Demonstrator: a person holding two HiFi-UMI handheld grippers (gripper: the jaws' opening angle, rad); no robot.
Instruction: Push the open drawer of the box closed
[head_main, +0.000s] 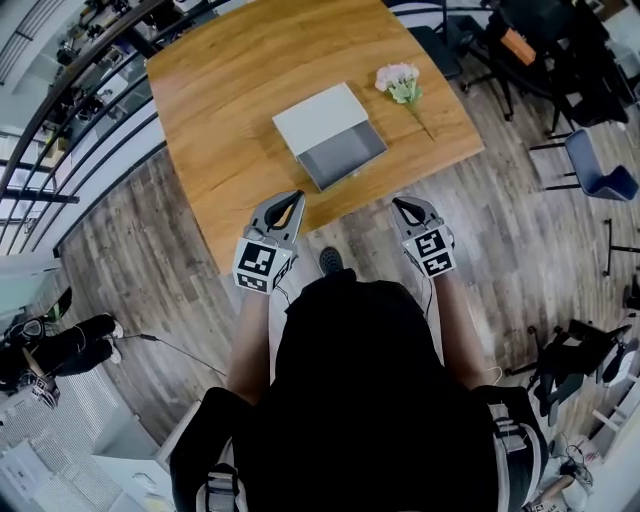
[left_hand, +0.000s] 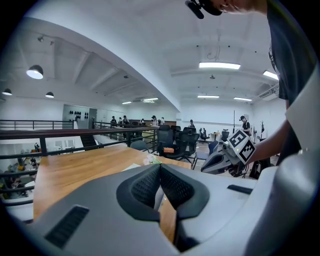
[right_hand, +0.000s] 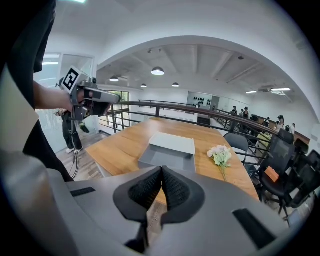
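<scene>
Drawer (head_main: 345, 160) is not touched yet, and it lies empty and open on the table (head_main: 220, 100), near the edge by the person. The pads (left_hand: 147, 187) of the left gripper (head_main: 296, 196) are pressed together at the tips, and nothing is held between them. The pads (right_hand: 147, 192) of the right gripper (head_main: 400, 203) are pressed together the same way, and nothing is held there too. Both grippers are kept in the air just off the table edge, one on each side of the drawer front and apart from it. The drawer is pulled out of the white box (head_main: 322, 115) toward the person and a little to the right gripper's side. Its sliding line runs from that edge into the box, and its front wall lies across that line. It looks light, thin and stiff, so it would likely be moved by a soft push. The middle of the front wall is judged the best place to be pushed, so the drawer is not turned crooked. The box may be slid along the smooth wood if it is not held at the back. Some flowers (head_main: 400, 82) are laid to the right of the box, apart from it.
</scene>
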